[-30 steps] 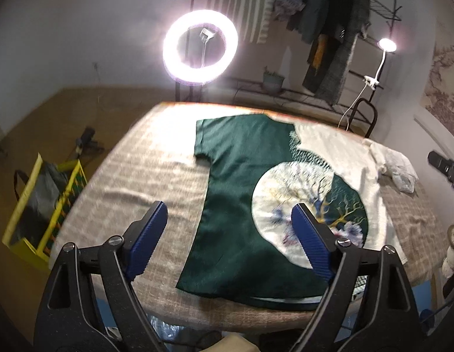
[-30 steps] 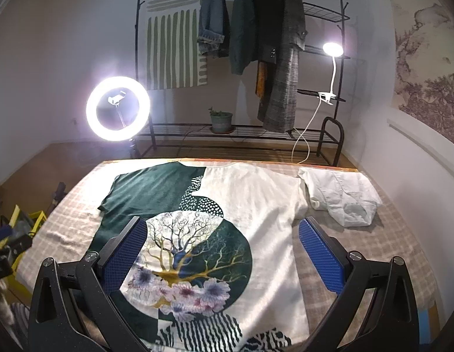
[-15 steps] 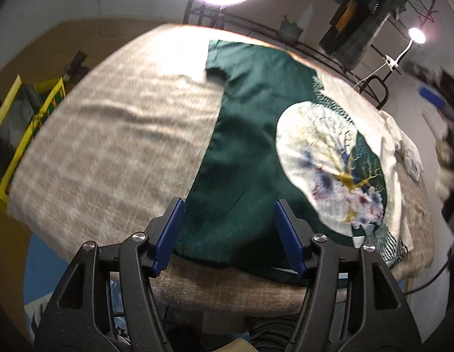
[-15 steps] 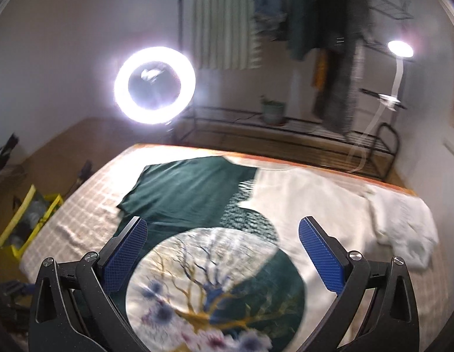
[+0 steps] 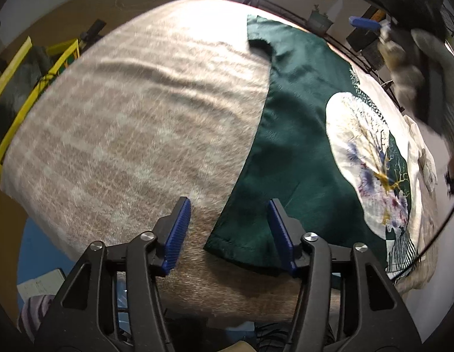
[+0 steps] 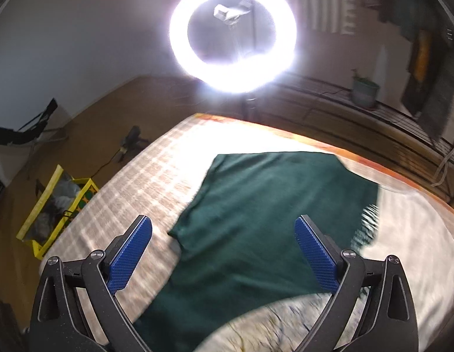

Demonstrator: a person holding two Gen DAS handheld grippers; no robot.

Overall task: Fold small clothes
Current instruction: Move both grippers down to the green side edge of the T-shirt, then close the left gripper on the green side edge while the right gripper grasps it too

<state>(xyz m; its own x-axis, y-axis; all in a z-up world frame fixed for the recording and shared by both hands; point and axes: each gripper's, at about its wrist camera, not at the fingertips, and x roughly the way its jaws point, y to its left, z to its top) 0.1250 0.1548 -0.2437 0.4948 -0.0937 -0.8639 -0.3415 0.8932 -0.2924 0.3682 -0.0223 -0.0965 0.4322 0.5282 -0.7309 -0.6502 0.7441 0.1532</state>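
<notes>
Shirt (image 5: 288, 135): green and cream, lies flat on the plaid-covered table (image 5: 133, 123), toward 2 o'clock in the left wrist view.
Handling: judged light, limp, easily bunched; best pinched at the hem corner (image 5: 215, 242).
Left gripper (image 5: 228, 233): jaws closing, corner between them, pads not yet pressing.
Right gripper (image 6: 224, 256): jaws wide apart, empty, above the green sleeve (image 6: 250, 176) at 12 o'clock.

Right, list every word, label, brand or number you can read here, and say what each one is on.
None can be read.
The shirt carries only a picture of a tree and flowers, no lettering.
The white paper below the table edge is too blurred to tell whether it bears writing.
The yellow crate shows no legible label.
</notes>
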